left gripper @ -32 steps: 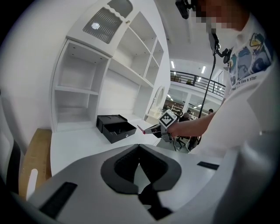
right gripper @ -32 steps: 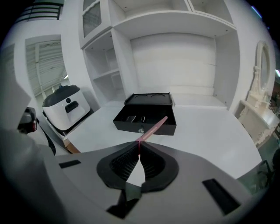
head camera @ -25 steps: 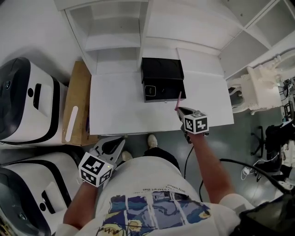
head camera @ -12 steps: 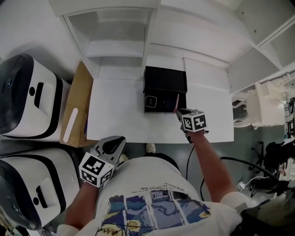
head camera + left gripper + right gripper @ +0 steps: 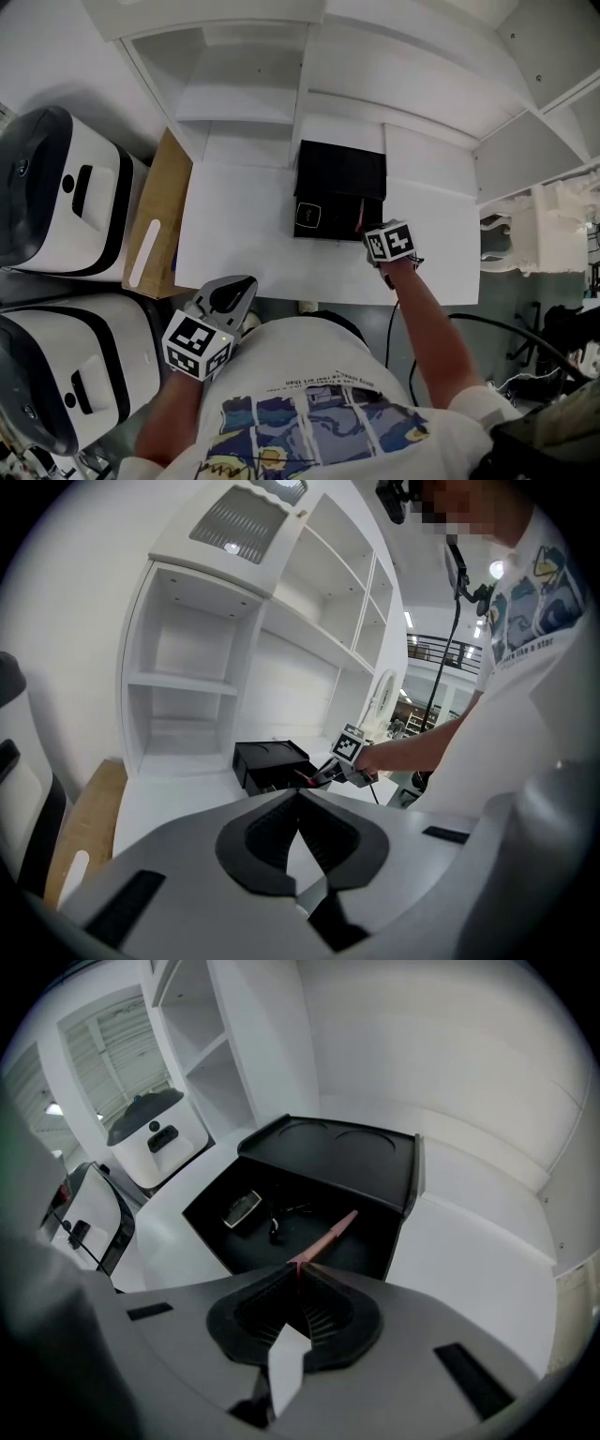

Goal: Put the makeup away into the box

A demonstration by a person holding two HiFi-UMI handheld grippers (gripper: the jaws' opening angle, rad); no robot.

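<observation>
A black box point(image 5: 341, 166) lies open on the white desk point(image 5: 234, 239), its lid folded back. My right gripper point(image 5: 366, 231) is shut on a thin pink makeup pencil point(image 5: 360, 214), which slants down over the box's right part. In the right gripper view the pencil point(image 5: 330, 1235) sticks out from the shut jaws point(image 5: 298, 1267) above the box's dark inside point(image 5: 375, 1241). A small compact point(image 5: 243, 1208) and a dark small item point(image 5: 274, 1232) lie inside. My left gripper point(image 5: 244, 288) hangs off the desk's front edge near the person's body, shut point(image 5: 298, 797) and holding nothing.
White shelves point(image 5: 244, 84) rise behind the desk. Two large white-and-black machines point(image 5: 56, 187) point(image 5: 66, 375) stand to the left. A brown board point(image 5: 159, 216) with a white strip leans between them and the desk.
My right gripper has carried the pink pencil forward from the desk's front to above the open box. The left gripper has stayed near the person's body.
</observation>
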